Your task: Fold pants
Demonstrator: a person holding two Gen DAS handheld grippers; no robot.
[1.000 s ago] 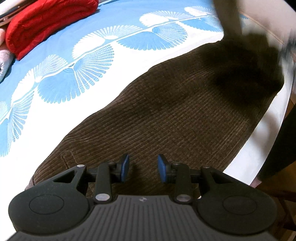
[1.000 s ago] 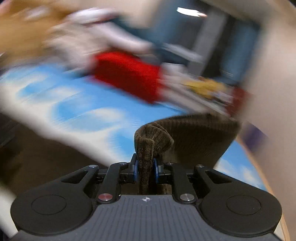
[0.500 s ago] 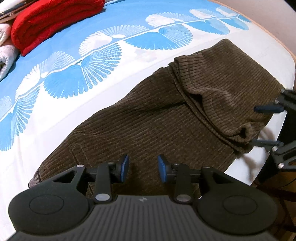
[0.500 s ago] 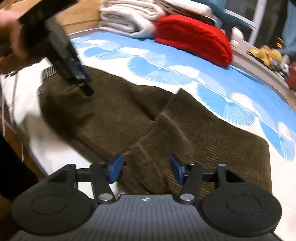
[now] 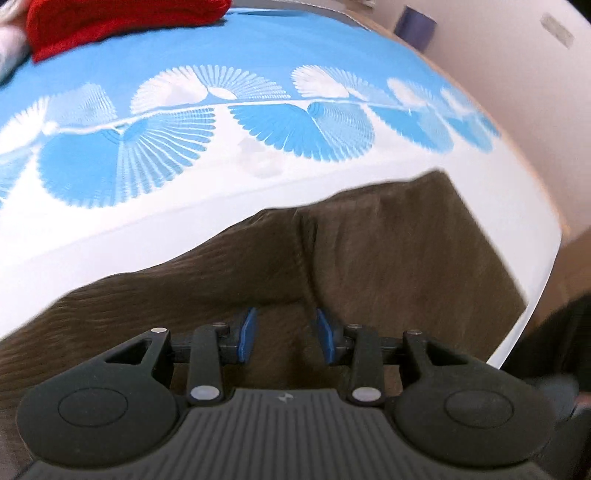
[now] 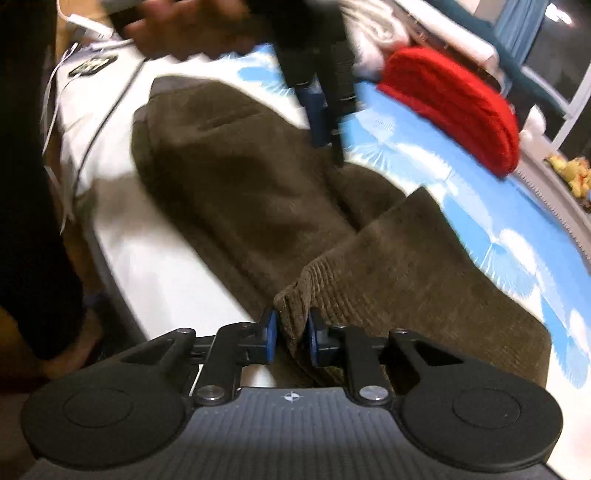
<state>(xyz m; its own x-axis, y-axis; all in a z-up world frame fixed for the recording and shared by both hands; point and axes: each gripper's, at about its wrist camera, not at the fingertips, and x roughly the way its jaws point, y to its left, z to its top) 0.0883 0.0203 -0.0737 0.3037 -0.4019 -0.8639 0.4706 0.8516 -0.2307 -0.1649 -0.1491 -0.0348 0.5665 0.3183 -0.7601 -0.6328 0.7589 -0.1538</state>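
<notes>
The right gripper (image 6: 290,338) is closing its jaws around the near corner of the brown corduroy pants (image 6: 258,192), a bunched fold of cloth sitting between the blue pads (image 6: 270,339), which look to be touching it on both sides. The pants are lying along the near edge of the bed sheet (image 6: 155,266), with one end folded back over the rest, its ribbed hem lying slantwise across the lower layer. Beyond that fold, over the middle of the pants, the left gripper (image 6: 325,122) is pointing down at the cloth, held in a blurred hand (image 6: 184,33). In its own wrist view the left gripper (image 5: 286,336) is holding its jaws partly spread with nothing pinched, hovering just above the pants (image 5: 369,258) beside the seam where the folded layer begins; whether the tips are touching the cloth cannot be told. Past the pants, the bed sheet (image 5: 258,122) is showing its blue-and-white fan pattern. At the far side of the sheet a folded red blanket (image 6: 454,107) is lying beside a pale bundle (image 6: 373,33).
</notes>
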